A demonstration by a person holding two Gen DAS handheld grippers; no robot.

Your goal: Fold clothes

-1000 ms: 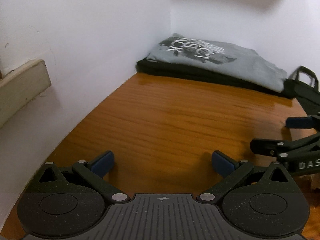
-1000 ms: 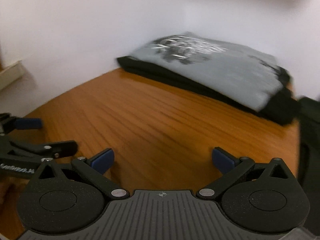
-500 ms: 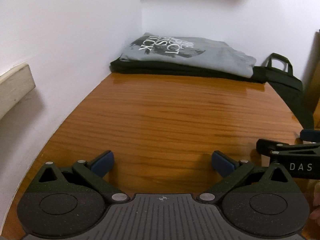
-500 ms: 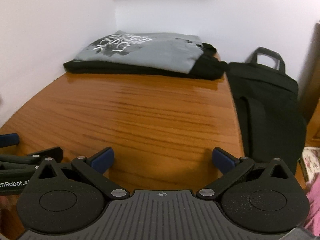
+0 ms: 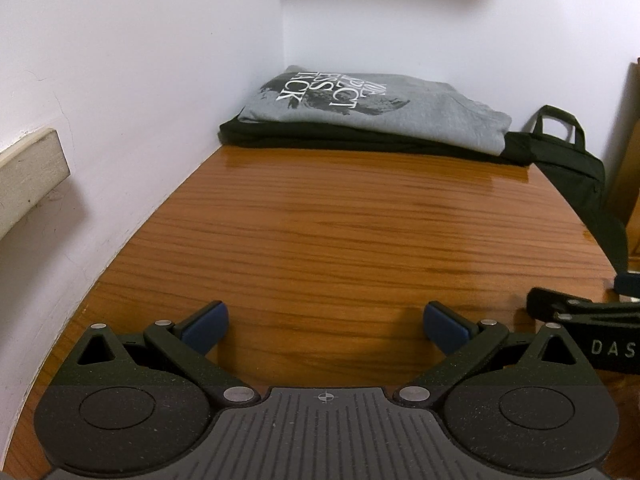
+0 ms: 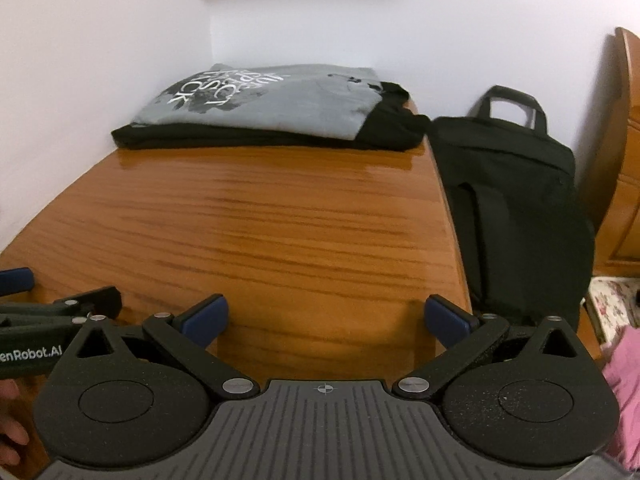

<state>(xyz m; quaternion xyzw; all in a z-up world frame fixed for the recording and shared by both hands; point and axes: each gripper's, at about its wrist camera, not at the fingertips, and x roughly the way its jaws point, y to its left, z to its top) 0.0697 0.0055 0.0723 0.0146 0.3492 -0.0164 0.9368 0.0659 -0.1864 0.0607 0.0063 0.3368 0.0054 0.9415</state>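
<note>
Both views have swung rightward, left gripper (image 5: 326,320) and right gripper (image 6: 326,318) fingers spread empty, folded stack (image 5: 372,120) done, probably seeking another garment.

Both wrist views low over table (image 5: 340,220), facing far-corner folded clothes (image 6: 260,96).

left gripper (image 5: 326,326) and right gripper (image 6: 326,324) side by side, level, fingers (image 5: 206,322) spread wide, empty.

far on the orange-brown grained table (image 5: 360,240), a grey shirt (image 5: 400,120) with white lettering over a dark smudged print lies on a black garment (image 6: 392,132); right, a black bag (image 6: 520,200); white walls (image 5: 140,80).
</note>
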